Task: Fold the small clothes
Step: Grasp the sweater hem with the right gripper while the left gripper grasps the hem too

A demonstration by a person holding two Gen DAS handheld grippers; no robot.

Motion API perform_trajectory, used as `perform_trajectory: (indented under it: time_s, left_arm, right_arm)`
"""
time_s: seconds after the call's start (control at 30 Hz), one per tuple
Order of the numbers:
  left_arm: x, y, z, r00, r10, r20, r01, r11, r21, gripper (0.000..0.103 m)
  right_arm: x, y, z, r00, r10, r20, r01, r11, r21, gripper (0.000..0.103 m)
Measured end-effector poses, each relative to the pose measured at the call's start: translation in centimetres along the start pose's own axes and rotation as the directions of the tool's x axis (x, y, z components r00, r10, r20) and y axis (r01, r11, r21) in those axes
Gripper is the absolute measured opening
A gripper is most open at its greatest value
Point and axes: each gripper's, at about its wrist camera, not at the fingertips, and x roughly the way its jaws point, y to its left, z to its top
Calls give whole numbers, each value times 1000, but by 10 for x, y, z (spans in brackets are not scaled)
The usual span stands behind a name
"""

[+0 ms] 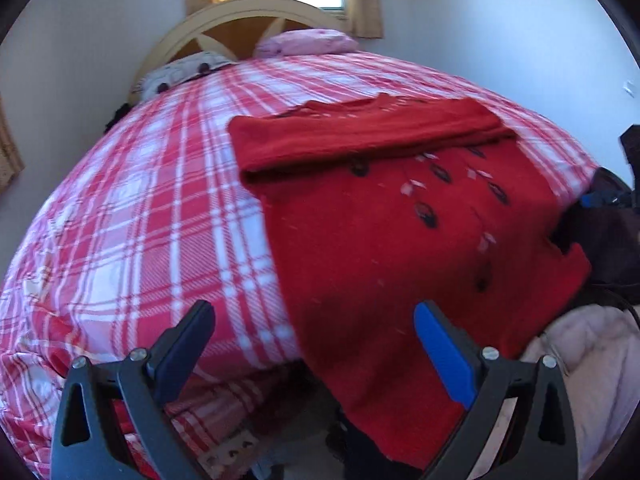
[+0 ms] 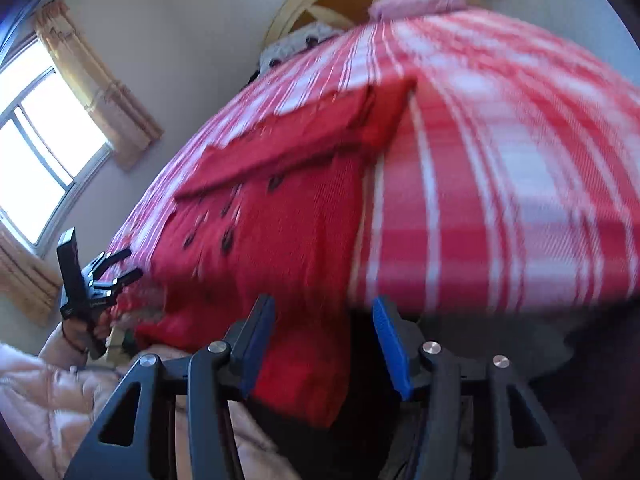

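Note:
A red knit sweater [image 1: 360, 232] with dark and pale motifs lies on the red-and-white plaid bed [image 1: 140, 216], its hem hanging over the near edge. Its sleeves are folded across the chest. My left gripper [image 1: 316, 316] is open, above the hem's left corner, holding nothing. In the right wrist view the sweater [image 2: 288, 232] runs from the centre toward the left. My right gripper [image 2: 324, 312] is open over the hem's right corner, empty. The left gripper [image 2: 100, 276] shows at the far left of that view, by the sweater's edge.
Two pillows [image 1: 308, 42] lie by the cream headboard [image 1: 240, 16] at the far end. Curtained windows [image 2: 44, 152] are on the walls. The person's pale pink quilted jacket [image 2: 48, 396] is at the bed's near edge. Dark objects [image 1: 612, 224] sit at the right.

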Motion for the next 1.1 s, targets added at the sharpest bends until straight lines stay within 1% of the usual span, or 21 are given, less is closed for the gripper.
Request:
perform_trajectory:
  time_s: [0.03, 0.1, 0.2, 0.3, 0.37, 0.4, 0.47, 0.53, 0.57, 0.6, 0.63, 0.67, 0.7, 0.83, 0.87, 0.9, 0.97, 1.0, 1.07, 1.1]
  left_arm:
    - [-4, -5, -3, 1000, -26, 0, 26, 1000, 6, 102]
    - [-8, -9, -9, 999, -38, -8, 38, 999, 10, 102]
    - [-12, -18, -17, 999, -35, -32, 37, 998, 43, 102]
    - [-18, -20, -24, 999, -36, -31, 38, 996, 78, 102]
    - [-23, -19, -27, 999, -44, -30, 46, 995, 86, 102]
    - [-26, -16, -28, 998, -49, -25, 51, 995, 85, 102]
    - [-29, -12, -31, 998, -58, -21, 59, 995, 77, 102]
    - [-31, -8, -35, 996, -83, -35, 85, 994, 74, 102]
    - [-33, -7, -38, 995, -93, -42, 96, 992, 80, 102]
    - [-33, -6, -40, 994, -100, -47, 103, 991, 86, 102]
    - [-34, -8, -45, 992, -114, -57, 120, 988, 100, 102]
    - [-35, -10, -48, 990, -125, -66, 132, 985, 113, 102]
    - [-34, -13, -52, 988, -135, -76, 144, 981, 131, 102]
    - [-32, -30, -70, 978, -164, -125, 189, 955, 227, 102]
    - [-32, -34, -74, 979, -163, -120, 190, 947, 260, 102]
    - [-32, -34, -76, 980, -164, -113, 189, 944, 270, 102]
    - [-30, -28, -81, 982, -156, -103, 179, 946, 270, 102]
    - [-27, -24, -83, 986, -138, -98, 160, 951, 266, 102]
    - [-21, -18, -82, 990, -99, -103, 122, 959, 254, 94]
    - [-20, -16, -82, 991, -92, -98, 115, 960, 256, 94]
  right_arm:
    - [3, 1, -7, 1000, 11, -10, -11, 1000, 5, 53]
    - [10, 4, -21, 999, 15, -42, -14, 1000, 10, 53]
    - [24, 7, -33, 995, -19, -100, 20, 1000, 4, 53]
    - [32, 10, -37, 993, -21, -115, 21, 1000, -8, 53]
    - [39, 13, -36, 992, -6, -124, 4, 1000, -16, 53]
    - [42, 17, -39, 991, -7, -137, 3, 999, -32, 53]
    - [48, 25, -43, 987, -45, -151, 31, 995, -97, 53]
    - [54, 34, -47, 985, -73, -159, 48, 987, -153, 53]
    - [57, 36, -48, 983, -79, -165, 51, 985, -167, 50]
    - [58, 40, -49, 982, -86, -170, 54, 981, -185, 37]
    - [59, 42, -50, 980, -96, -175, 60, 977, -204, 28]
    - [60, 42, -51, 978, -109, -178, 70, 974, -215, 12]
    - [60, 42, -51, 976, -122, -178, 81, 972, -220, 10]
    - [54, 36, -47, 981, -110, -162, 79, 980, -183, 9]
    - [52, 34, -46, 981, -109, -158, 80, 981, -175, 9]
    - [50, 33, -46, 982, -110, -155, 83, 982, -170, 9]
    - [47, 30, -46, 982, -113, -152, 88, 983, -162, 9]
    - [47, 30, -46, 982, -119, -149, 95, 983, -159, 9]
    - [45, 27, -44, 985, -112, -135, 93, 986, -136, 9]
    - [47, 29, -42, 987, -103, -123, 89, 989, -118, 9]
